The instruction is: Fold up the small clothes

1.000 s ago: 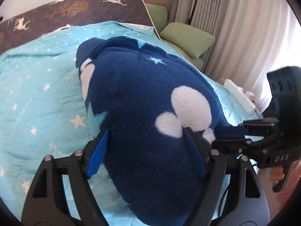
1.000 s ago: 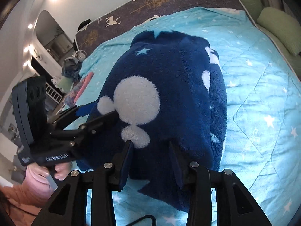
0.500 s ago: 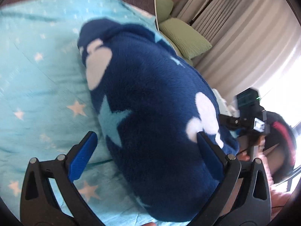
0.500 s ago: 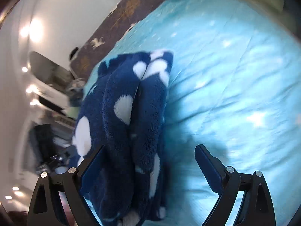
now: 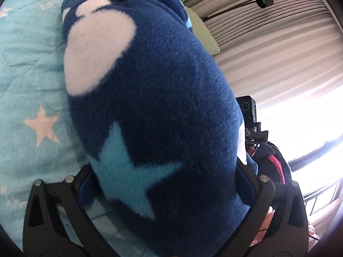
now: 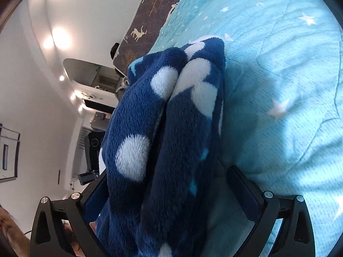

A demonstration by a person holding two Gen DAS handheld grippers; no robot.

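A folded navy fleece garment with white blobs and pale-blue stars lies as a thick bundle on the turquoise star quilt. My left gripper stands open wide, and the bundle's end fills the space between its blue pads. In the right wrist view the garment shows its stacked folded layers edge-on. My right gripper is open too. The layers lie against its left finger, and a gap of quilt separates them from the right finger. The right gripper's camera body peeks out behind the bundle.
Green pillows, pleated curtains and a floor lamp stand beyond the bed, beside a bright window. A dark panel printed with deer borders the quilt. A person's pink clothing shows at the right.
Both grippers have let go of the garment's top fold and opened wide. They rolled and sank low to the quilt, and each one straddles an end of the bundle.
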